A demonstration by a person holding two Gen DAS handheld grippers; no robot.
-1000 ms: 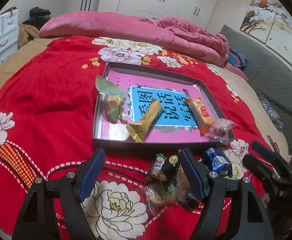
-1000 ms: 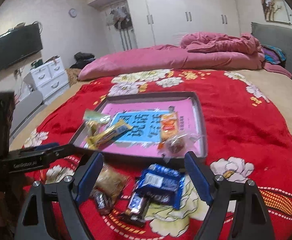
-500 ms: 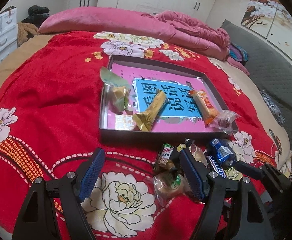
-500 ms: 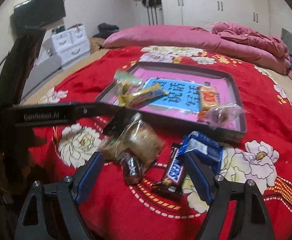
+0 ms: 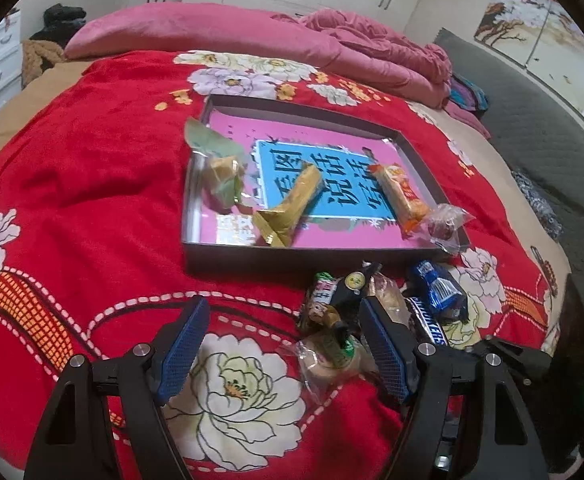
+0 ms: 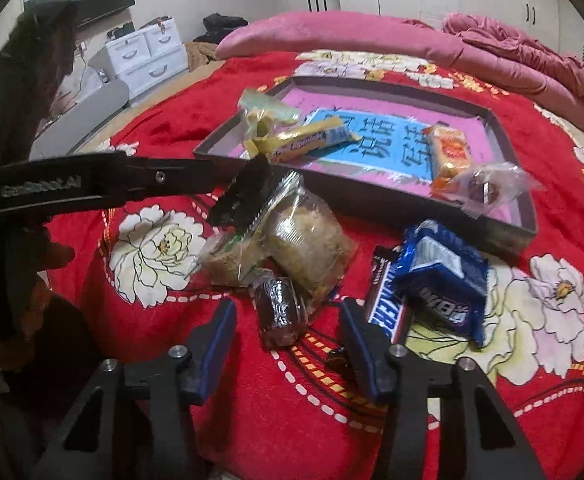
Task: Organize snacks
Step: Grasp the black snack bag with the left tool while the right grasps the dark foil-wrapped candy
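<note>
lining up right gripper (image 6: 288, 338), jaws spread and empty, around foil candy (image 6: 280, 310) lying on blanket (image 6: 531, 168) in the loose pile before tray (image 6: 503, 236). left gripper (image 5: 282, 346) also gapes, empty, beside the pile. judgement: go lower, centre candy between the pads, avoid snagging clear bag (image 6: 305, 242), close gently.

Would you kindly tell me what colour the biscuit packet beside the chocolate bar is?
The biscuit packet is blue with white lettering, clearest in the right wrist view.
</note>
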